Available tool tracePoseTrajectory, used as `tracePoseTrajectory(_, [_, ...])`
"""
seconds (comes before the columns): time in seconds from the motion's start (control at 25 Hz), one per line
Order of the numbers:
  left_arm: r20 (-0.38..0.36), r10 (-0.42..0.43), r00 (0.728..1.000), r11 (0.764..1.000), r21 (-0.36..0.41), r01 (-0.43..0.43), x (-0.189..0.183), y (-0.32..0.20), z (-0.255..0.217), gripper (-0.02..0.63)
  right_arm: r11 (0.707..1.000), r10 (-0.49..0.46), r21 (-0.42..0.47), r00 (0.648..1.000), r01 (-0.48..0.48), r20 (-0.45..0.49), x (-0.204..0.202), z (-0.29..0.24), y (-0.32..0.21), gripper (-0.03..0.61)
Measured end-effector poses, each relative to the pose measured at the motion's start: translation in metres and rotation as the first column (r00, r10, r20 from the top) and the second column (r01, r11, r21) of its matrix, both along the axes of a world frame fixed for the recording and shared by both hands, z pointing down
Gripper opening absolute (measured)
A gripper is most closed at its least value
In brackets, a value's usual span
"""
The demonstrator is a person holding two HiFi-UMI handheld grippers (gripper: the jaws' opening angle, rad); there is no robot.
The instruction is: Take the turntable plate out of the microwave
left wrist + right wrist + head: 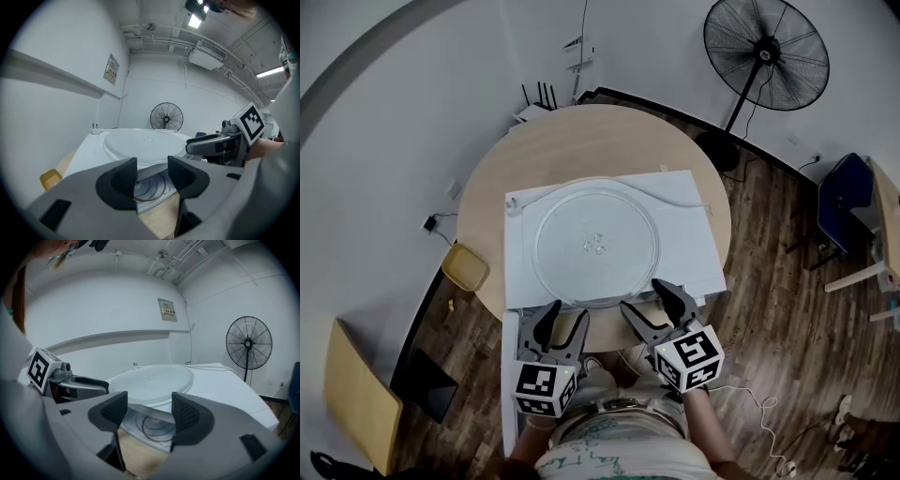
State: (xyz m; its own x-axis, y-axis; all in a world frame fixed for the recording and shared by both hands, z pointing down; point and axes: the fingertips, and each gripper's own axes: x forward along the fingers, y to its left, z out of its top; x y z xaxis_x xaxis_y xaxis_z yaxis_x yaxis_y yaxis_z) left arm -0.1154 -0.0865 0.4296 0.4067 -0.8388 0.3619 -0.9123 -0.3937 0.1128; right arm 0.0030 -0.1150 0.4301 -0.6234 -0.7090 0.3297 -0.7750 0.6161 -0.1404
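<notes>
The clear glass turntable plate (596, 244) lies flat on top of the white microwave (694, 202), which stands on a round wooden table (581, 131). Both grippers hover at the microwave's front edge, just short of the plate's near rim. My left gripper (564, 323) is open with nothing between its fingers. My right gripper (652, 302) is open too and also empty. In the left gripper view the plate (140, 140) sits beyond the jaws and the right gripper (220, 143) shows at the right. Below the plate (152, 378), the oven cavity holds a roller ring (157, 425).
The microwave door (511, 375) hangs open at the lower left. A white cable (675, 197) runs across the microwave top. A standing fan (766, 56) is at the back right, a blue chair (844, 202) to the right, and a yellow stool (466, 267) left of the table.
</notes>
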Motion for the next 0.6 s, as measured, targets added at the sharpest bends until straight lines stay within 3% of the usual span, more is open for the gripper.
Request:
tracePoseTrajectory(0.28, [-0.044,-0.012,0.999,1.000,-0.005,0.012,-0.007,-0.017,-0.001,0.210,0.999,0.019,-0.032,1.000,-0.019,-0.012,-0.007,0.000,-0.015,0.282])
tracePoseTrajectory(0.6, [-0.018,-0.020,1.000,1.000,-0.010,0.019,-0.013,-0.033,0.000,0.210,0.997,0.030,-0.069,0.999,-0.032,-0.035,-0.014,0.001,-0.030,0.282])
